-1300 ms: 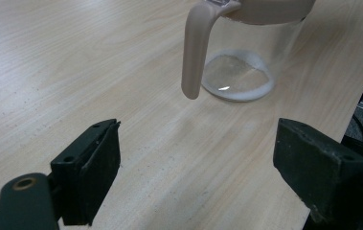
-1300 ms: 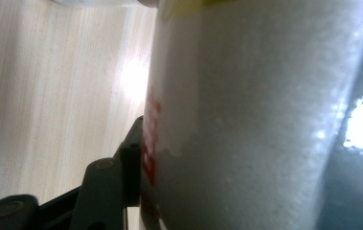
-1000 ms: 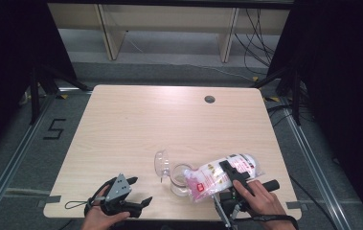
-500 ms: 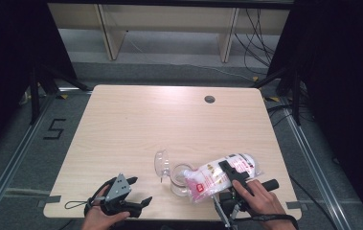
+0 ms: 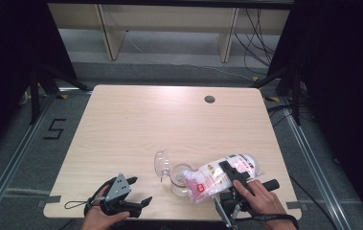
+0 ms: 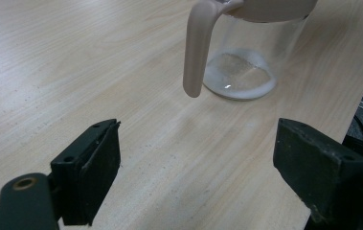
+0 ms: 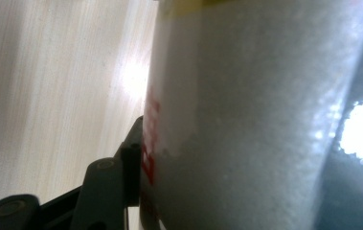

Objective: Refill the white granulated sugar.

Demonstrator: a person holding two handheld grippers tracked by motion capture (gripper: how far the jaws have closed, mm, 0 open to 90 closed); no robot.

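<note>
Pour is under way, early stage by our read. We have the right tool (image 5: 231, 173) pinching a clear bag (image 5: 220, 174) of white granules with red print, lower right of the high view, tipped over so its left end sits at the mouth of the glass jar (image 5: 180, 179). In the right tool view the bag (image 7: 246, 120) is hard against the camera, white grains packed inside, left jaw pressed on its side; far jaw hidden behind the bag.

Jar stands on the bench (image 5: 169, 120) at lower centre, hinged lid (image 5: 162, 163) flipped open to its left. In the left tool view the jar (image 6: 246, 57) is in the upper right of frame, beige handle (image 6: 196, 48) hanging down, and a thin white layer on the bottom. So some product is in, but the jar looks mostly unfilled and the bag looks mostly full.

Left tool (image 5: 138, 190) is at the lower left of the high view, jaws spread, nothing between them, resting off to the side of the jar and not touching it.

Left to do, as we judge it: keep tipping until the jar is filled, set the bag down, close the lid. Watch for grains missing the mouth, can't tell from here how well the bag opening lines up.
</note>
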